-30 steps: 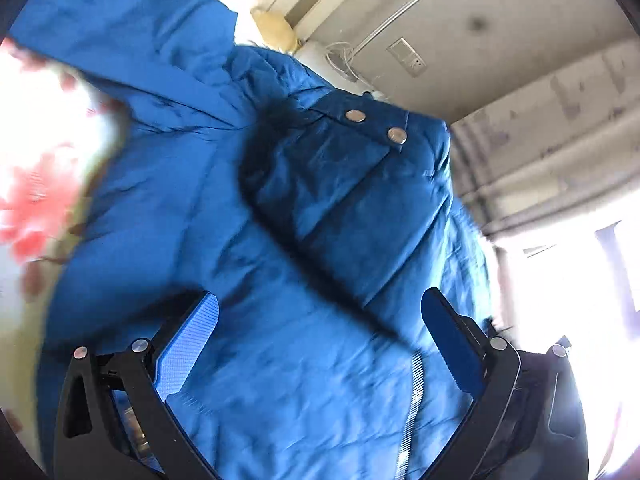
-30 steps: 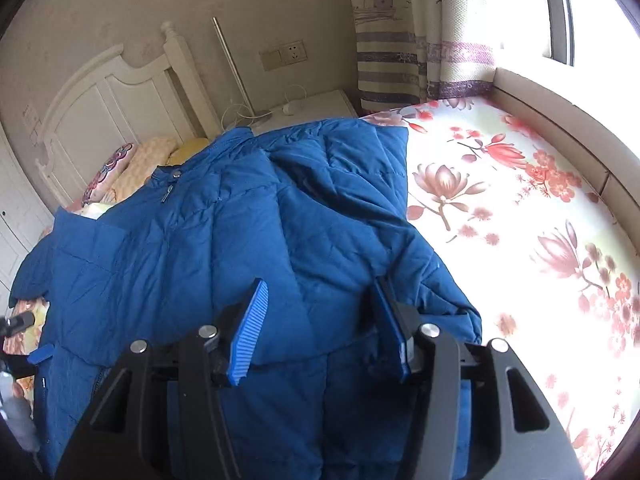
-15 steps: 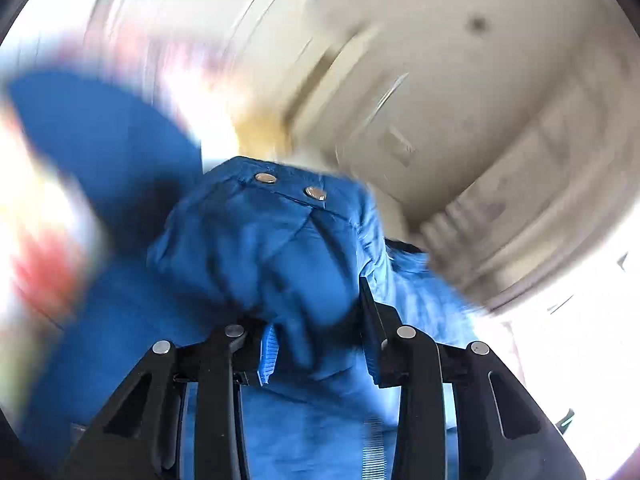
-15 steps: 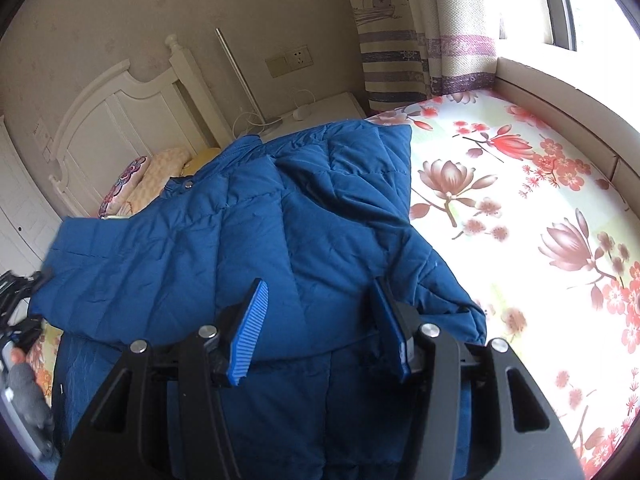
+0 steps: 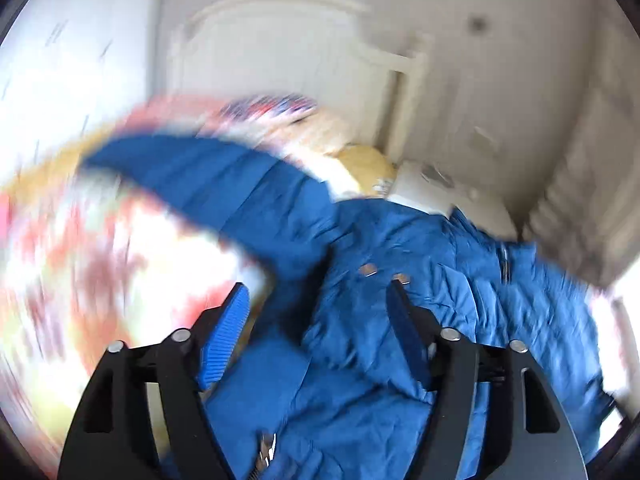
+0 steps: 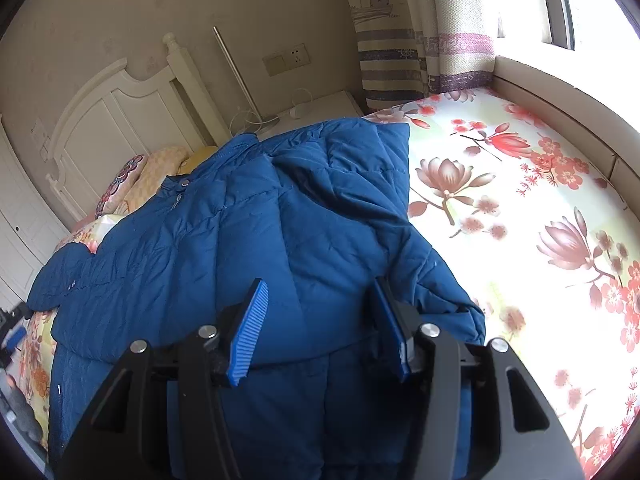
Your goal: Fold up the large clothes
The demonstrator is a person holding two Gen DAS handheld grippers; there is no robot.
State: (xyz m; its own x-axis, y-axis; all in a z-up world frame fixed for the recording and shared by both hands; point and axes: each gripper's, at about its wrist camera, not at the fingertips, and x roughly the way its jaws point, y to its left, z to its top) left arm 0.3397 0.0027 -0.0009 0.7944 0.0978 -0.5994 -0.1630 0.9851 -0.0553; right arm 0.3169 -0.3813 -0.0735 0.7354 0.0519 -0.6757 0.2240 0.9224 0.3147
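Blue quilted jacket: puffy, creased, spread across the floral bedsheet, one sleeve folded over the body, filling centre and lower left of the right view. Snap studs and zip visible.

Right gripper: fingers apart, over the sleeve.

Left gripper: fingers apart above the collar area, apparently gripping nothing; view blurred.

White headboard, upper left.

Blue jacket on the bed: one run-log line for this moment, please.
blue jacket: sleeves folded in, on floral bedsheet | left gripper: open, above jacket | right gripper: open, above jacket
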